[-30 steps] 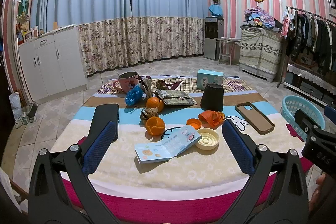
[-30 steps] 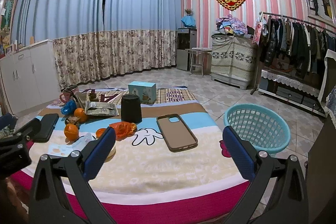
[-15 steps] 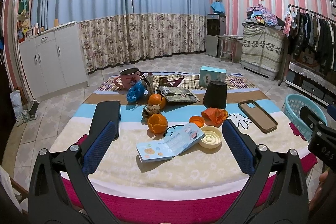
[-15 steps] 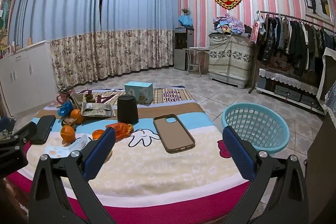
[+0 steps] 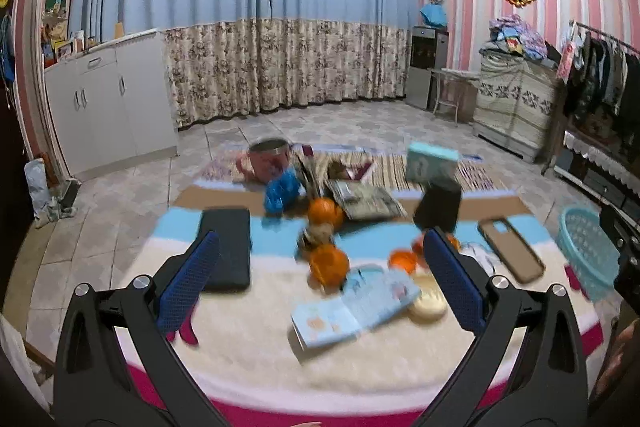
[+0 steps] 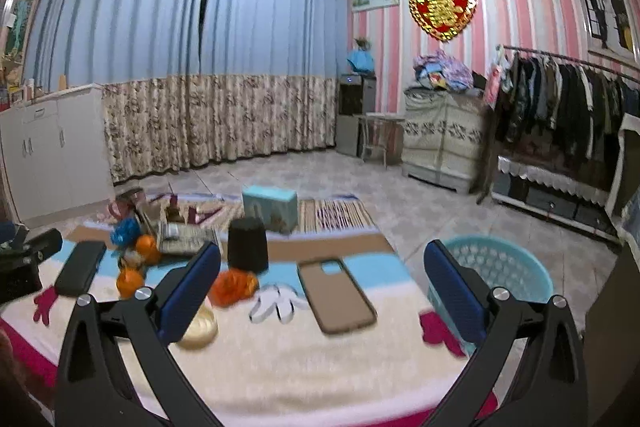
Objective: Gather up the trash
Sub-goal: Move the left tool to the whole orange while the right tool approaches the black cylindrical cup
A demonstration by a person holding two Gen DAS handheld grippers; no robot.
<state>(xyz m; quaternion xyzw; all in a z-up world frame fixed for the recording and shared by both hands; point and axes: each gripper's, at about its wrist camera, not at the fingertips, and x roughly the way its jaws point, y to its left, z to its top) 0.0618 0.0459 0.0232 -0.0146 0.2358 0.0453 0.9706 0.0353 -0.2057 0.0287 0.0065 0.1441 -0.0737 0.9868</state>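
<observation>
While both pairs of tongs hang wide open and empty over the near edge of the worktop [image 5: 248,355], the view has shifted: against the pictures of a second ago, the left tongs [image 5: 320,287] have swung so that the dark phone case [image 5: 226,251] now lies beside the left pad rather than behind it, and the clutter sits closer. That reads as an approach just beginning, with nothing collected yet. The likely trash lies mid-worktop: orange peel [image 6: 234,285] just in front of the black cup [image 6: 248,245], a crumpled blue wrapper [image 5: 280,193] near the pink mug [image 5: 268,159], and a flattened packet [image 5: 366,199]. The blue basket [image 6: 496,271] stands on the floor off the right side, beyond the right tongs [image 6: 320,287]. Motion blur smears both views, so which oranges are whole and which are peel is hard to tell. The left view cuts the basket at its edge, and the open booklet [image 5: 352,303] partly covers the cream lid [image 5: 428,305].
</observation>
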